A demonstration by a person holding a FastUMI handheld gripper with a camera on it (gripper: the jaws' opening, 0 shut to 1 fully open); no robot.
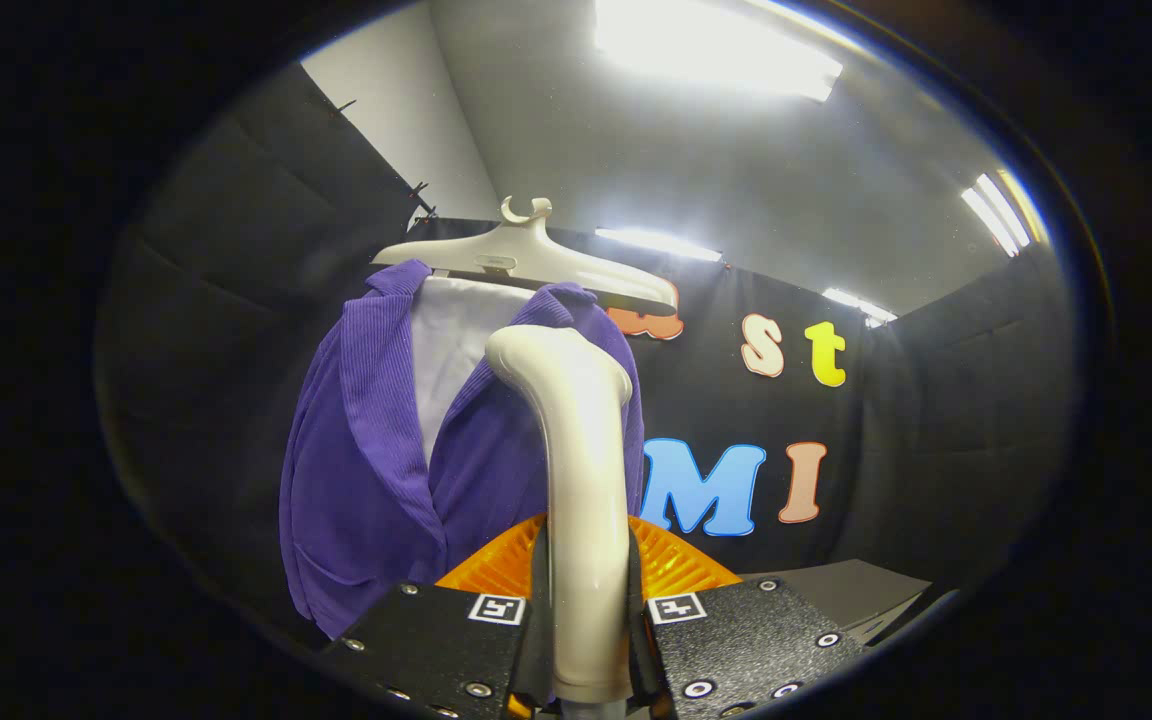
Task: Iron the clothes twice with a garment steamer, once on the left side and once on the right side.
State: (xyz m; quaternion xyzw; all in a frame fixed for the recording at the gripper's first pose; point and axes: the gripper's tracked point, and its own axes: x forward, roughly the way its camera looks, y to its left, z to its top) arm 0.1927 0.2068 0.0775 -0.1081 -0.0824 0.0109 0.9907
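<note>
**A:** So the cream-white, smooth plastic garment steamer handle (581, 480) sits right between the fingers of the gripper (588, 640), and both black pads look pressed against its lower shaft. Clenched on it, basically. Glossy hard plastic like that probably wants to slip or twist, so a hold low on the straight part of the shaft, where it is now, seems the sensible spot. It's stiff, not fragile-looking, and likely a bit top-heavy once the head swings around.

**B:** Which way does it run?

**A:** The long axis goes straight up from the fingers, then the top curves over toward the purple ribbed knit cardigan (366, 460), so the head end points up and slightly left at the fabric. Whether the head actually touches the cloth, can't tell from here.

**B:** And the garment?

**A:** Soft and floppy, light, hanging open over a white inner panel (451, 345) on a cream plastic hanger (526, 262), just beyond the steamer. It'll give way under any push, so light strokes seem the way to go. There's an orange ribbed part (676, 565) just behind the shaft, and a grey flat desk (851, 590) off to the right.
</note>
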